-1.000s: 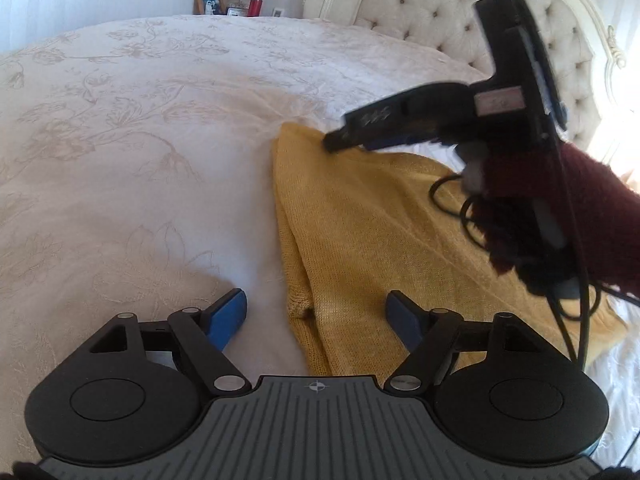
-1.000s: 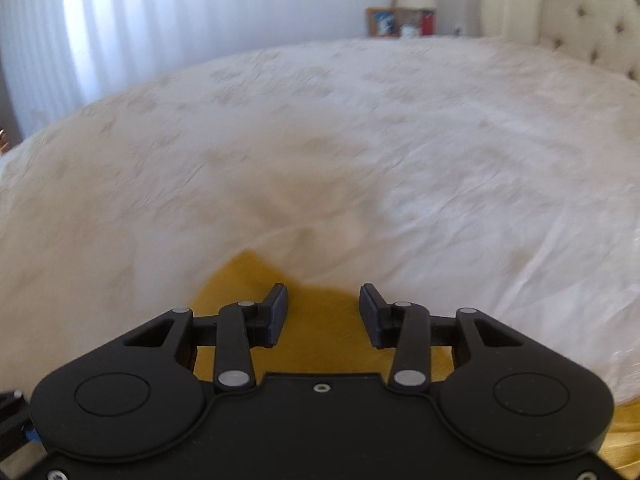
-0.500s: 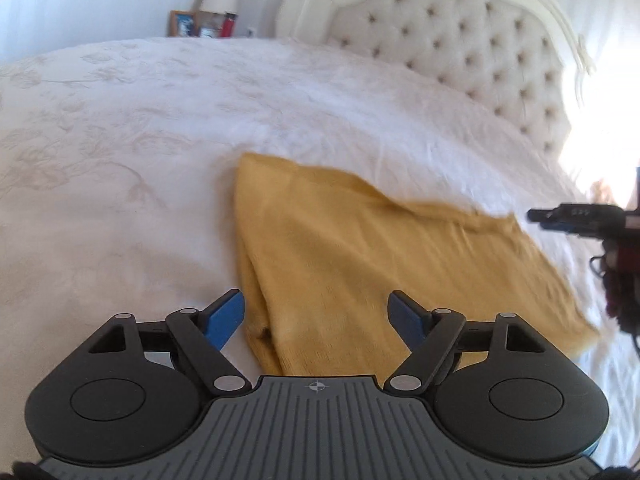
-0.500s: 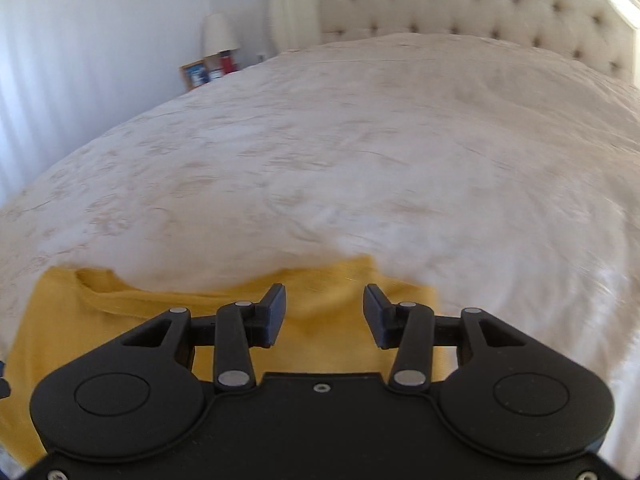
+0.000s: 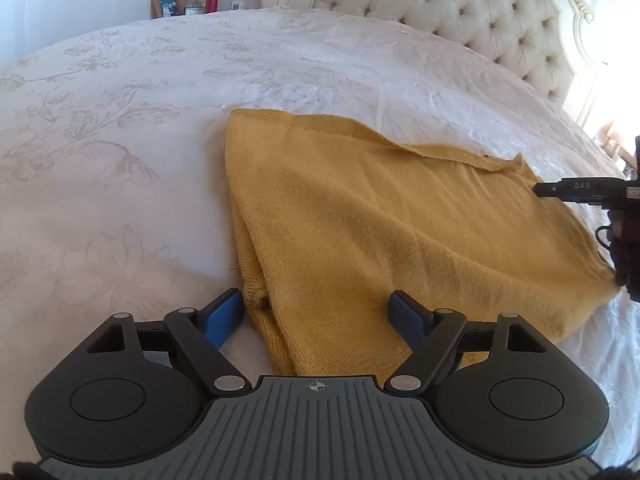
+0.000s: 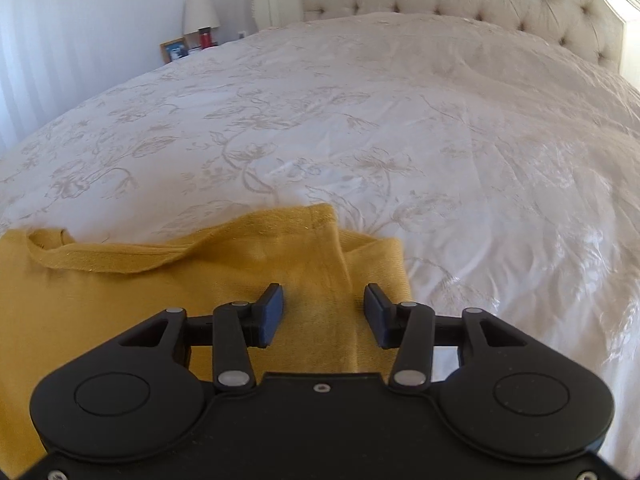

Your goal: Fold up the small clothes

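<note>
A mustard-yellow knit garment [image 5: 380,232] lies flat and folded on the white bedspread [image 5: 120,160]. My left gripper [image 5: 318,314] is open and empty, its blue pads either side of the garment's near left corner. My right gripper [image 6: 324,312] is open and empty, low over the garment's right end [image 6: 312,264], where a folded strip lies on top. The right gripper also shows at the right edge of the left wrist view [image 5: 538,190], at the garment's far right edge.
A tufted cream headboard [image 5: 460,4] stands behind the bed. A nightstand at the back left holds a lamp [image 6: 201,10], a picture frame [image 6: 174,50] and a red cup [image 6: 205,37]. The floral bedspread [image 6: 360,128] stretches wide beyond the garment.
The right gripper has swung from over the garment's far left corner across to its right end. The left gripper has edged forward and turned slightly right. Both stayed open.
</note>
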